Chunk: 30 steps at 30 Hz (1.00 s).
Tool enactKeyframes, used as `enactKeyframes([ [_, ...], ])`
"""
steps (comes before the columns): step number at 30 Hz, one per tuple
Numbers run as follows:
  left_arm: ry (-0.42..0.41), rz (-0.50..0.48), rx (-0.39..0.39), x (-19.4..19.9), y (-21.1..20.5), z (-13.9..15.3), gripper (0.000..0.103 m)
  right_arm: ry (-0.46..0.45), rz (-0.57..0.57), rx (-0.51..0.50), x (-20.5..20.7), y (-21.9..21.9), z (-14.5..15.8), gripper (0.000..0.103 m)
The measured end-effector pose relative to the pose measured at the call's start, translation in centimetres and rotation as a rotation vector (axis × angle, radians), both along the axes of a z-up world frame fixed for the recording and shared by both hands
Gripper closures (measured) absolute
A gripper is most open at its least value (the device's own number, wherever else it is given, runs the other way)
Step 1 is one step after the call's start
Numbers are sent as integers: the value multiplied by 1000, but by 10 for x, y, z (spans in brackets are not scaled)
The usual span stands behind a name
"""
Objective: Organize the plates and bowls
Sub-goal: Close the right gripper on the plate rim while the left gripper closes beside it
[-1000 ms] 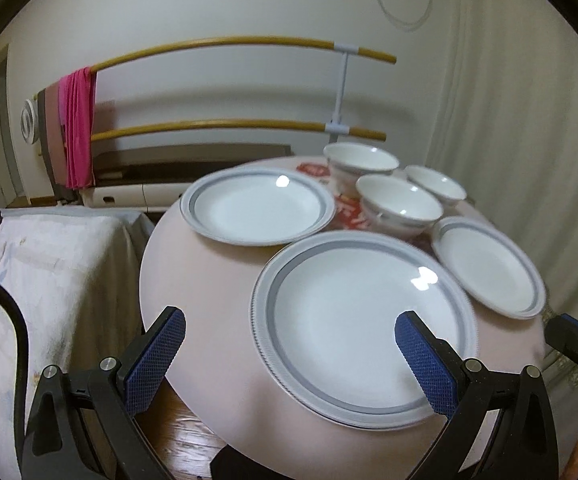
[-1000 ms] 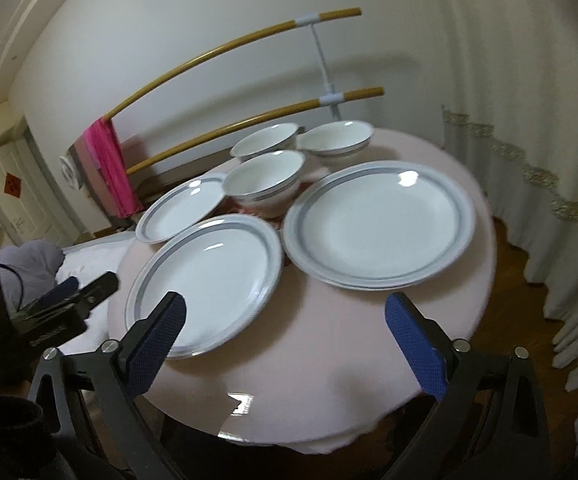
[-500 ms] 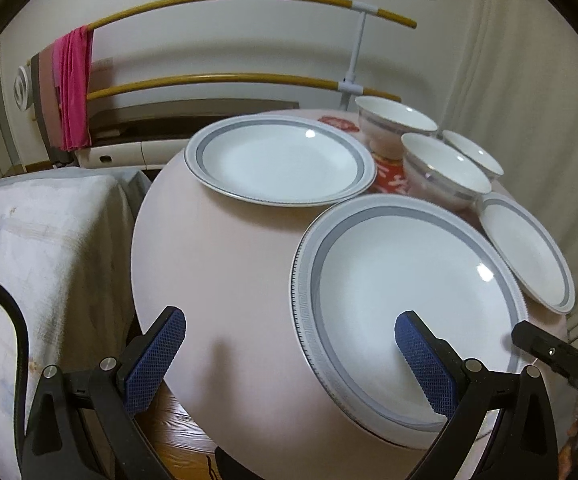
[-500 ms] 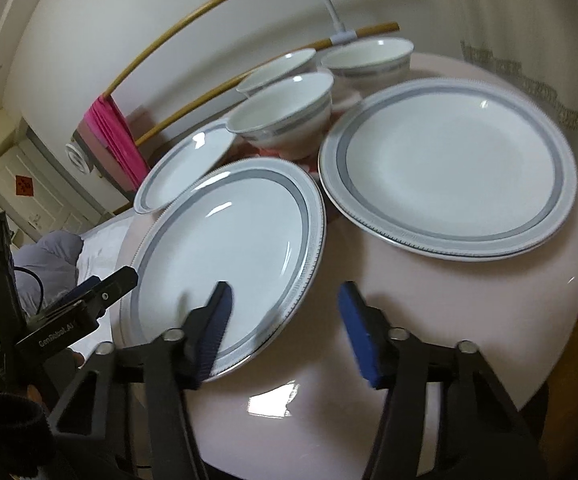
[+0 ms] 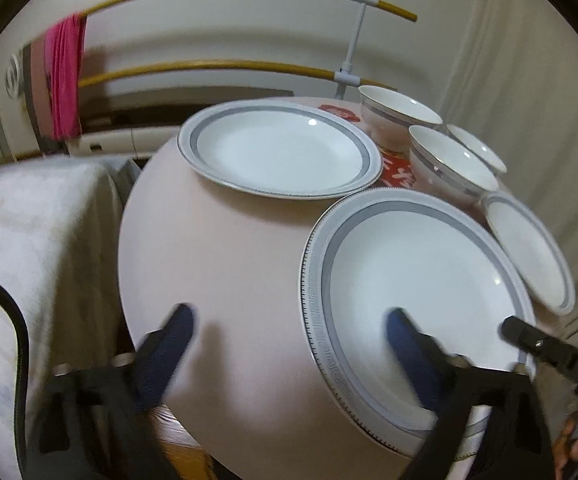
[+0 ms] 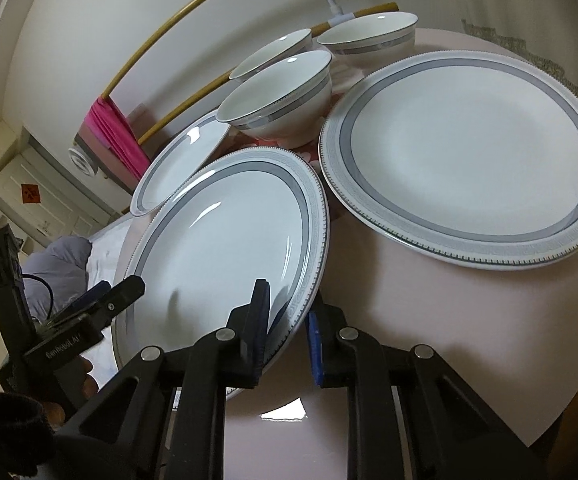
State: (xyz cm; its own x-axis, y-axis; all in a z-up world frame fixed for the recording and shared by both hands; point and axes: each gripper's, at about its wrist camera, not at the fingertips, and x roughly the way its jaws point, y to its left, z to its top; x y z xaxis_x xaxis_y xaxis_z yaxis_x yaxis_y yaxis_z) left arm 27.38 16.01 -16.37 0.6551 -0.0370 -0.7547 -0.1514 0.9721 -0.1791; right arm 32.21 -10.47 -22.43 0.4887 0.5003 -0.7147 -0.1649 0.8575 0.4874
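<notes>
Three white grey-banded plates and three matching bowls sit on a round pink table (image 5: 217,264). My right gripper (image 6: 287,320) is shut on the front rim of the near plate (image 6: 229,248), one finger above it, one below. My left gripper (image 5: 289,340) is open, straddling the left rim of the same plate (image 5: 417,280), its right finger (image 5: 409,344) over the plate. A second plate (image 5: 281,152) lies far left, a third (image 6: 465,156) to the right. The bowls (image 6: 277,96) stand behind.
A bamboo-railed rack (image 5: 209,68) with a pink cloth (image 5: 63,80) stands behind the table. A white-covered surface (image 5: 37,232) lies left. A curtain (image 5: 549,80) hangs at the right. A red printed mat (image 5: 399,174) lies under the bowls.
My right gripper has closed from wide open onto the near plate's rim and moved in low. My left gripper has advanced over the table edge to the same plate.
</notes>
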Motion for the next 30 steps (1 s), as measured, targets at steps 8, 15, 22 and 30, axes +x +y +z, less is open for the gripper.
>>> enactKeyframes([
  [8,61,-21,7,8,-1,-4,50,-3,5,-9,4,2,-2,86],
  [15,53,-54,-62,13,3,0,79,-4,6,-6,5,3,-2,86],
  [22,50,-48,-109,13,9,-2,85,-5,0,8,4,2,-3,83],
  [30,31,-62,-99,13,6,-5,84,-17,7,-5,3,6,-3,83],
])
